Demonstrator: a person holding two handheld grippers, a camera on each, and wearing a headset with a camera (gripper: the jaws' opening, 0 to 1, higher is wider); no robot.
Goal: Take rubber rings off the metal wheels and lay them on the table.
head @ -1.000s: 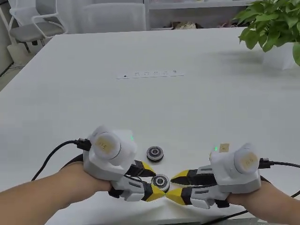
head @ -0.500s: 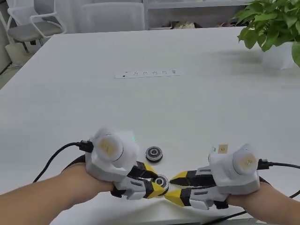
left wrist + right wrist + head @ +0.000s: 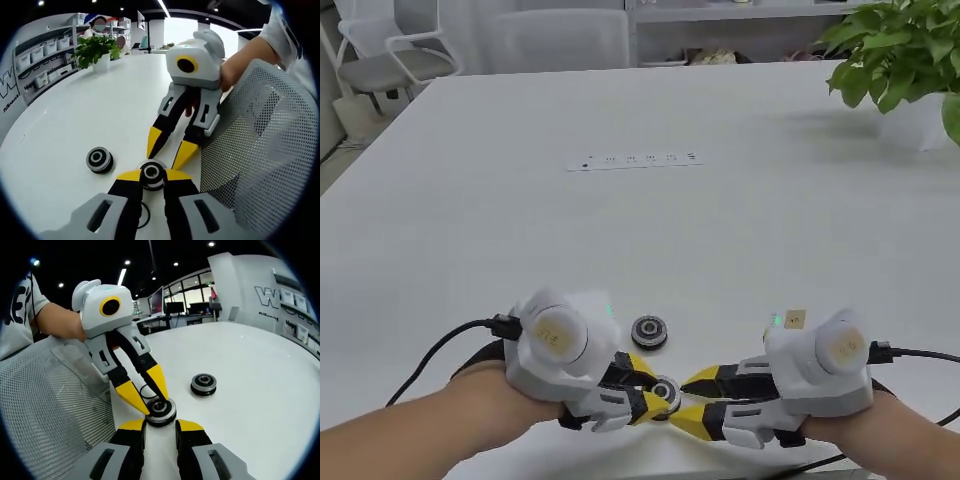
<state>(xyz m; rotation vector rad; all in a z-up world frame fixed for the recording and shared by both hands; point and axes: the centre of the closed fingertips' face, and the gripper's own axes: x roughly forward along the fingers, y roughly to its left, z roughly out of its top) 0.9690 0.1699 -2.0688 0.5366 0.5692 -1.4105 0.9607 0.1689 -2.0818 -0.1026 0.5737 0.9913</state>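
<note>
A small metal wheel (image 3: 663,389) with a dark rubber ring sits at the near table edge, and my left gripper (image 3: 652,392) is shut on it. In the left gripper view the wheel (image 3: 152,175) is clamped between the yellow tips. My right gripper (image 3: 687,398) faces it from the right, open, its tips just short of the wheel (image 3: 160,412). A second wheel (image 3: 649,331) lies free a little farther in, also seen in the gripper views (image 3: 99,160) (image 3: 203,384). A thin loose black ring (image 3: 142,216) lies on the table under the left gripper.
The white table (image 3: 640,230) stretches away, with a flush socket strip (image 3: 635,158) at its middle. A potted plant (image 3: 900,50) stands at the far right corner. Cables trail from both grippers. A mesh chair back (image 3: 250,150) is close behind the near edge.
Barely anything: my left gripper has sunk and tilted a little while keeping its hold on the wheel. The right gripper and the free wheel stay where they were.
</note>
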